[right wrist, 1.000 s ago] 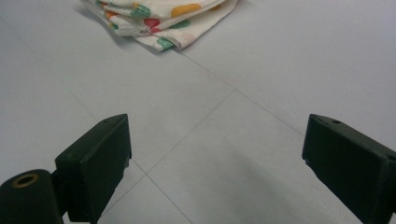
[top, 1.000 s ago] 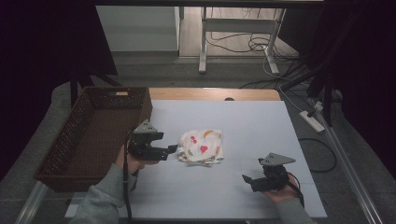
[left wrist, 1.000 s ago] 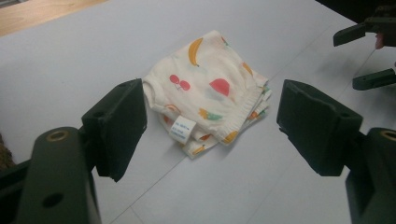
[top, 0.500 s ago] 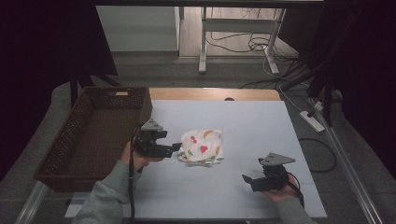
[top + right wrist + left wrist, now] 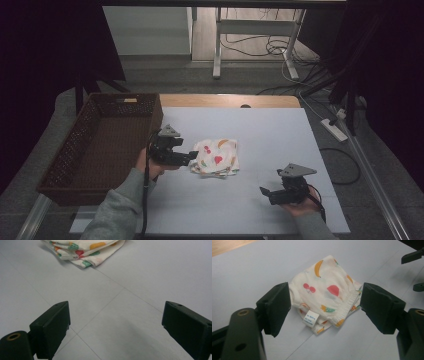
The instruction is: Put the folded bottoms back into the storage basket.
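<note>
A folded white cloth with a fruit print point(image 5: 217, 156) lies near the middle of the pale table point(image 5: 270, 130). My left gripper point(image 5: 190, 158) is at the cloth's left edge, jaws wide open and pointed at it. In the left gripper view the cloth point(image 5: 325, 293) with its small white label lies just ahead, between the two jaws, and neither presses on it. My right gripper point(image 5: 265, 192) rests low at the front right of the table, open, with nothing between its jaws. In the right gripper view the cloth point(image 5: 83, 251) is well ahead at the top.
A brown wicker basket point(image 5: 75, 150) stands at the left of the table, close behind my left hand. A wooden strip point(image 5: 225, 100) runs along the table's far edge. Cables and a power strip point(image 5: 334, 129) lie on the floor to the right.
My left gripper has moved a little to the right, up to the cloth's left edge. The right gripper and the cloth have not moved.
</note>
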`<state>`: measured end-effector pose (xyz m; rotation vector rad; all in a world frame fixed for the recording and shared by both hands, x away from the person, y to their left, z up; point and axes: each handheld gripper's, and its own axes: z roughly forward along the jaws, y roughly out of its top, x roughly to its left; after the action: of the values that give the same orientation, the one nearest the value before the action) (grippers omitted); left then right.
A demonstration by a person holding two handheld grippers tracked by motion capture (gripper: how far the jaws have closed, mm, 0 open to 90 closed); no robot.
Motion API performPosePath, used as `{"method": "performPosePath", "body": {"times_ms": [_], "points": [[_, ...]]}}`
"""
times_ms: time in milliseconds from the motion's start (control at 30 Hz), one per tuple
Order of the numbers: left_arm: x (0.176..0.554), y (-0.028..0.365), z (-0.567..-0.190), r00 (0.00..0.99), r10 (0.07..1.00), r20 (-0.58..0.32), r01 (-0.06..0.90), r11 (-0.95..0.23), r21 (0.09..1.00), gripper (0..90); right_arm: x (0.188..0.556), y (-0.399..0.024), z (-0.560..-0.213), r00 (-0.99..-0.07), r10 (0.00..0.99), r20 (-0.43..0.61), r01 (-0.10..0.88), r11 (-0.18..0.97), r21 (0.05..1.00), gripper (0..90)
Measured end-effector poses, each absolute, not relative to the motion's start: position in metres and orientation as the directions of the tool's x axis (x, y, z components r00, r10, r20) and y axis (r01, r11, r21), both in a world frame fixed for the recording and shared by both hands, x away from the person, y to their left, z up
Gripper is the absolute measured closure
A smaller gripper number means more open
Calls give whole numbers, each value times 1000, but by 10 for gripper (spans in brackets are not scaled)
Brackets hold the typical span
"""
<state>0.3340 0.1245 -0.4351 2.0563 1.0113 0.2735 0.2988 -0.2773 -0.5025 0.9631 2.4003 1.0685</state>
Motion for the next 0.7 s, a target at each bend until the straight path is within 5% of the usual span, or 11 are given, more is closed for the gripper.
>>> {"method": "performPosePath", "body": {"times_ms": [700], "points": [[350, 114, -442, 640, 749, -169, 586, -334, 739, 238, 300, -277, -503, -710, 703, -33, 448, 487, 750, 86]]}}
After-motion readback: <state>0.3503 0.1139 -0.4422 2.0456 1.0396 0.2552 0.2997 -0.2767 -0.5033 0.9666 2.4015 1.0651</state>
